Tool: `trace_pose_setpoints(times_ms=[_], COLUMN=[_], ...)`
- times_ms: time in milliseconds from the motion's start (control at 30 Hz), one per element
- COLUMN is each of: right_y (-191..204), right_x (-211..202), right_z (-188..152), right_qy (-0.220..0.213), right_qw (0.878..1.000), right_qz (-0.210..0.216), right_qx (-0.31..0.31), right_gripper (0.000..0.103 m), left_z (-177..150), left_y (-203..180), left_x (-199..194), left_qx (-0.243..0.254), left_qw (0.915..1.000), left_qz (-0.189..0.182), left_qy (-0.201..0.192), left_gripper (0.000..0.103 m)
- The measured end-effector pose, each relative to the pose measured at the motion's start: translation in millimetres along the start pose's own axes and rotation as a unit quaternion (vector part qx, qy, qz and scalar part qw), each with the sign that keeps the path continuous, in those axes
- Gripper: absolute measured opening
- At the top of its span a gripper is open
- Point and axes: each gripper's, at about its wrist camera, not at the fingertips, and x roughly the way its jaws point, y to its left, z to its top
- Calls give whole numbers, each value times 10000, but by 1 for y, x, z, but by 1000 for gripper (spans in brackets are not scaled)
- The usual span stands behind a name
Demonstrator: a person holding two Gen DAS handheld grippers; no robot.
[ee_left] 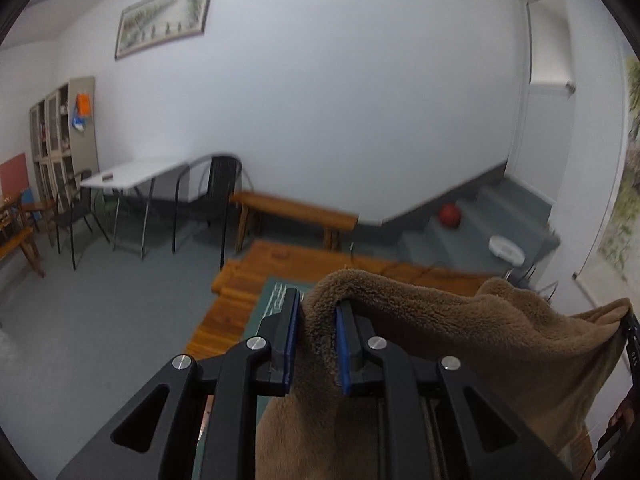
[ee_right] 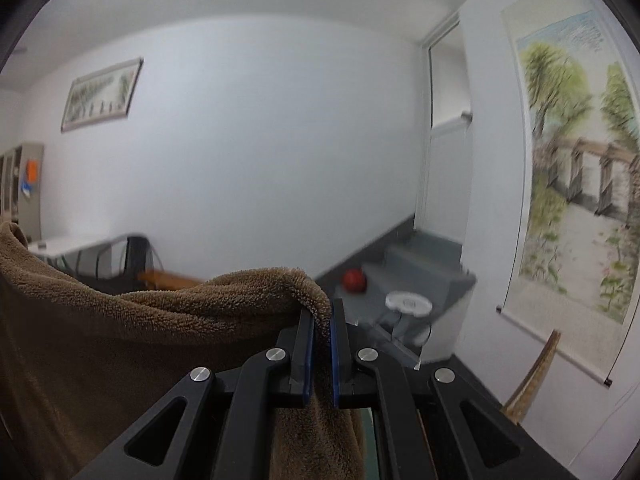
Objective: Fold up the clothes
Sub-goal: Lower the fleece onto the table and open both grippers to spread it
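A brown fleece garment [ee_left: 460,344] hangs in the air between my two grippers. My left gripper [ee_left: 318,300] is shut on one upper corner of it, with cloth bunched between the blue pads. The cloth stretches to the right, where the other gripper's body [ee_left: 634,344] shows at the frame edge. In the right wrist view my right gripper [ee_right: 322,312] is shut on the other corner of the garment [ee_right: 140,320], which drapes away to the left and hangs down below the fingers.
Below lies a wooden table [ee_left: 256,276] with a green mat [ee_left: 276,292]. Beyond are a wooden bench [ee_left: 296,210], a black chair [ee_left: 220,184], a white folding table [ee_left: 132,174], grey steps [ee_left: 480,224] with a red ball [ee_left: 450,214], and a wall scroll [ee_right: 576,160].
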Motion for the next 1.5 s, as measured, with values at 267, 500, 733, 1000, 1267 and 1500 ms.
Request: trace_pose_setpoints(times_ms=[267, 500, 733, 1000, 1267, 1500], right_y=[35, 51, 50, 79, 164, 160], right_x=[124, 215, 226, 203, 253, 276], right_z=[-69, -128, -134, -89, -142, -157], right_qy=[1364, 3056, 3051, 2436, 3813, 4204], right_qw=[9896, 9488, 9493, 9630, 8839, 8692], right_qz=[-97, 503, 502, 1056, 2118, 2322], right_qx=[-454, -624, -578, -455, -1687, -1173], right_gripper=[6, 7, 70, 81, 81, 51], left_z=[-26, -66, -87, -88, -104, -108], left_y=[-11, -11, -3, -17, -38, -34], left_x=[176, 277, 302, 300, 309, 322], left_qx=[83, 317, 397, 512, 879, 751], left_qw=[9901, 9644, 9569, 9598, 9550, 9550], left_qz=[227, 618, 642, 297, 239, 229], left_qy=[1386, 2551, 2805, 2743, 2822, 2859], left_gripper=[19, 49, 58, 65, 65, 72])
